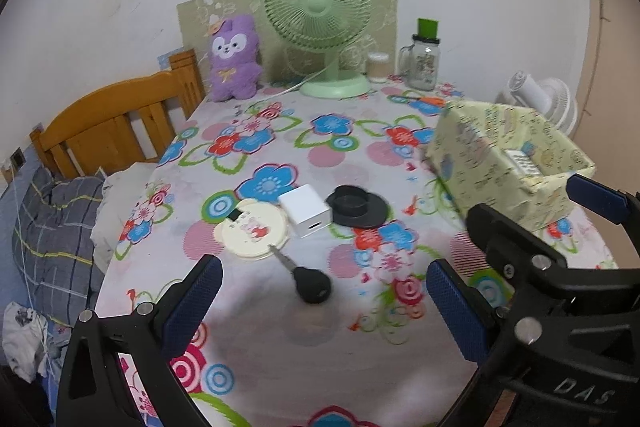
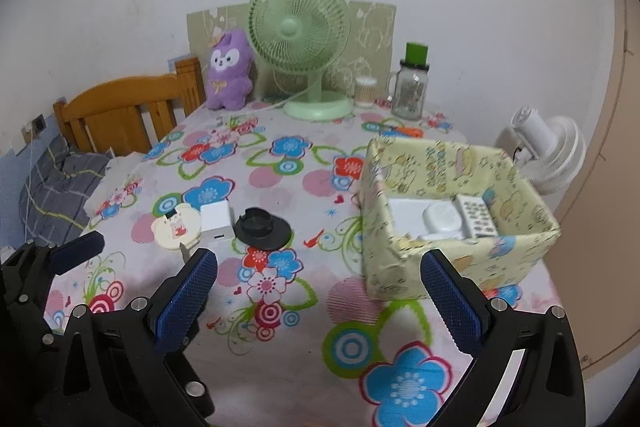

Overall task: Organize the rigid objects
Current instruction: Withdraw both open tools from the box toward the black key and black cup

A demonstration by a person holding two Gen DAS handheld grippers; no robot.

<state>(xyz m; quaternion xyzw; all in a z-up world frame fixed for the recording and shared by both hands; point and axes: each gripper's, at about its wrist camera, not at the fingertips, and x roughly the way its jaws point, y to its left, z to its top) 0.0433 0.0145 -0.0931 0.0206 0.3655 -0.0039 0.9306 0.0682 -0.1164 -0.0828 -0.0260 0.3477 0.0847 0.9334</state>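
Note:
On the floral tablecloth lie a black key (image 1: 307, 281), a cream bear-shaped round case (image 1: 251, 229) (image 2: 177, 227), a white cube charger (image 1: 305, 210) (image 2: 216, 220) and a black round lid (image 1: 357, 206) (image 2: 262, 228). A yellow patterned box (image 1: 504, 163) (image 2: 452, 259) on the right holds a remote (image 2: 476, 215) and white items (image 2: 424, 221). My left gripper (image 1: 324, 303) is open and empty, just short of the key. My right gripper (image 2: 318, 291) is open and empty, left of the box's front.
At the table's back stand a green fan (image 1: 320, 23), a purple plush toy (image 1: 234, 57), a glass jar with a green lid (image 1: 422, 61) and a small cup (image 1: 378, 67). A white fan (image 2: 548, 151) stands right, a wooden headboard (image 1: 116, 123) and bedding left.

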